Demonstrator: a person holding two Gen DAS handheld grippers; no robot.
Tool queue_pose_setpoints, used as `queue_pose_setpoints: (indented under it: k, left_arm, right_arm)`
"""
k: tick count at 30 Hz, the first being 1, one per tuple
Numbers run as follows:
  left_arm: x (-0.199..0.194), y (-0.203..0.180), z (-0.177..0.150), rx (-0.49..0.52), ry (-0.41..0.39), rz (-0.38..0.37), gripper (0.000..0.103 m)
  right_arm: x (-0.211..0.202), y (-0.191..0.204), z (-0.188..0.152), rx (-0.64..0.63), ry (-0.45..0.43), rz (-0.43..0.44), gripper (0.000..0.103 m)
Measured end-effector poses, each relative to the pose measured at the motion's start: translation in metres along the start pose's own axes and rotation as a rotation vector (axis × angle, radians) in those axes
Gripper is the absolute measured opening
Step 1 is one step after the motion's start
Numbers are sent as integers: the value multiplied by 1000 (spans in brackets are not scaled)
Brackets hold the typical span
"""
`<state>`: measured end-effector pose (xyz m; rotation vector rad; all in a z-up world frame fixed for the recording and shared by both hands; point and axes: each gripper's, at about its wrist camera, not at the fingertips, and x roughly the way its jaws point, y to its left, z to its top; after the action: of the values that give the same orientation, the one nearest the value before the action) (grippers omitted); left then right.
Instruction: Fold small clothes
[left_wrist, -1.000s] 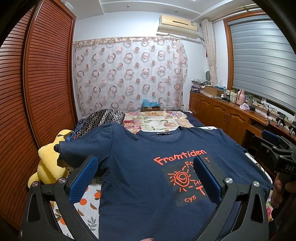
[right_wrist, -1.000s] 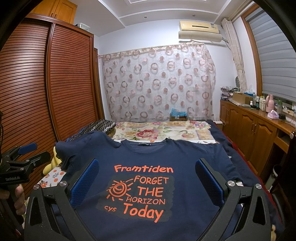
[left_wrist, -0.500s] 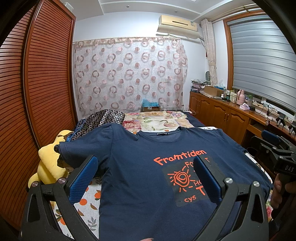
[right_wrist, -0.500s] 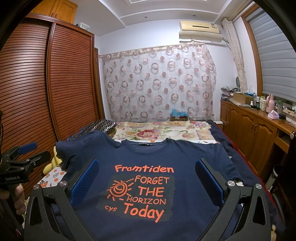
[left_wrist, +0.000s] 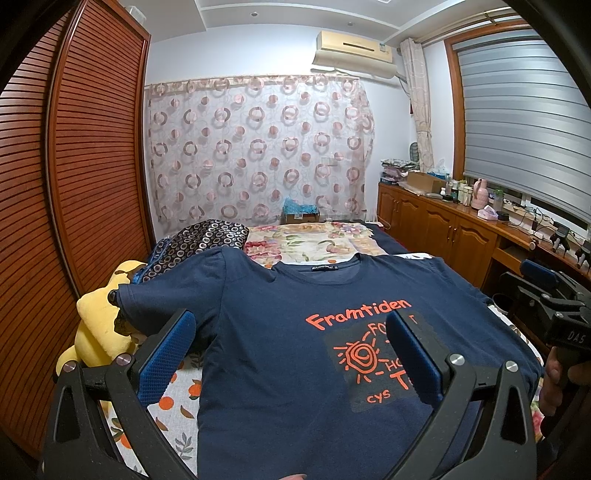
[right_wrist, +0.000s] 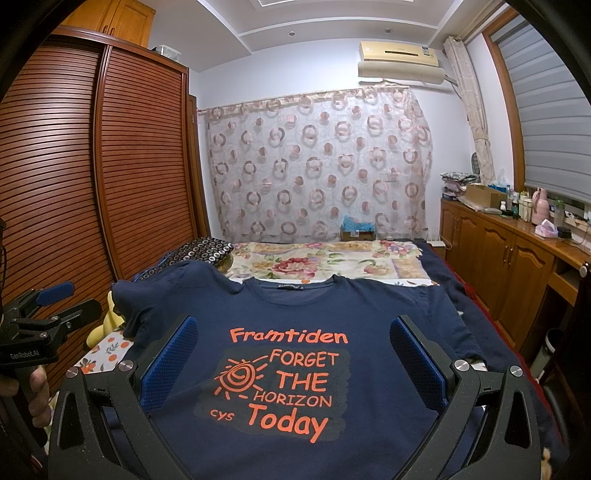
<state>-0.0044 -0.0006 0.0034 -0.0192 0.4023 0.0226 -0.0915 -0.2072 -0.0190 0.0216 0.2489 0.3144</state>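
Left wrist view shows the left gripper (left_wrist: 290, 354) with fingers wide apart and holding nothing, above the navy cotton T-shirt with orange print (left_wrist: 280, 332) spread flat on the bed (left_wrist: 306, 236). The right gripper (right_wrist: 291, 360) is equally wide and empty. A brown cardboard box (right_wrist: 357, 233) holds something blue.

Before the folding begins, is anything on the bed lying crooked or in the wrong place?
The navy T-shirt lies mostly flat, but its left sleeve hangs over the yellow plush toy at the bed's edge, not flat on the sheet.
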Motion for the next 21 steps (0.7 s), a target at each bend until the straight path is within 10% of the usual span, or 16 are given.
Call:
queue_pose_setpoints:
  k: [21]
  left_arm:
    - [-2,0,2,-2,4,15,103]
  right_arm:
    - [4,0,-2,-1,10,16,103]
